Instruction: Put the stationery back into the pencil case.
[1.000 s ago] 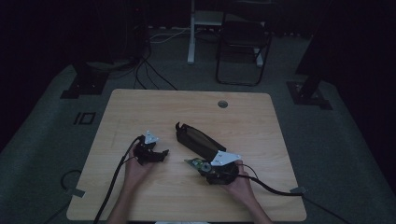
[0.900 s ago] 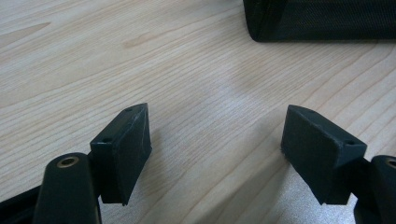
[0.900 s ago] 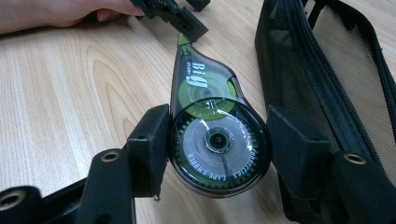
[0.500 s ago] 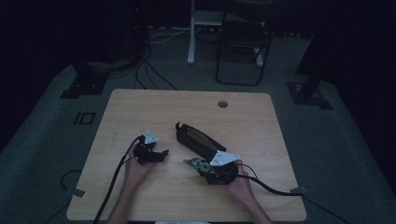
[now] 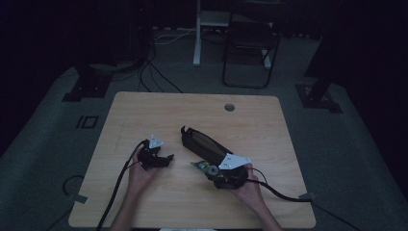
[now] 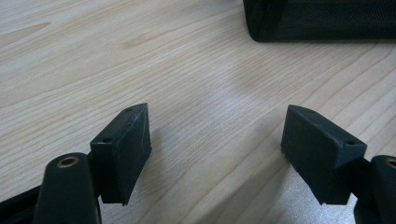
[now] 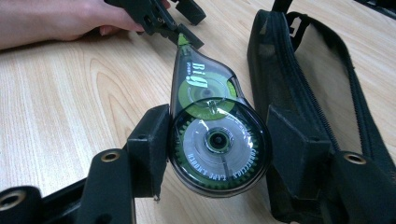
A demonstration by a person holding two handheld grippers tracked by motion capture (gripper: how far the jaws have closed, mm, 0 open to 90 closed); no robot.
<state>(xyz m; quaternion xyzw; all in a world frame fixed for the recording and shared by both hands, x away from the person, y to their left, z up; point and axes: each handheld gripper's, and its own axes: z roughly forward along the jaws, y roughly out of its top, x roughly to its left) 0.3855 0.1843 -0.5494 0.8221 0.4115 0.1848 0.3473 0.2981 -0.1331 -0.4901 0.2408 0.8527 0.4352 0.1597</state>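
We see the right claw (image 7: 217,140) clamped on a correction tape dispenser (image 7: 212,135), 1 jaw on each side of its round body, just above the table (image 5: 144,110). The black zip pouch (image 7: 317,84) lies just beside it, on the table's middle. Left claw (image 6: 215,140) sits low over bare wood, jaws spread wide, gripping nothing.

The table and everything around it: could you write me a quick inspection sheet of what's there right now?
Surface: light wooden table with a cable hole.
Job's things: correction tape dispenser; black zip pouch beside it.
Clutter: nothing seen.
Grippers: left gripper open over bare wood; right gripper clamped on the dispenser.
Cables: one trails from each gripper; more on the floor behind.
Surroundings: dark room, folding chair, stand bases.
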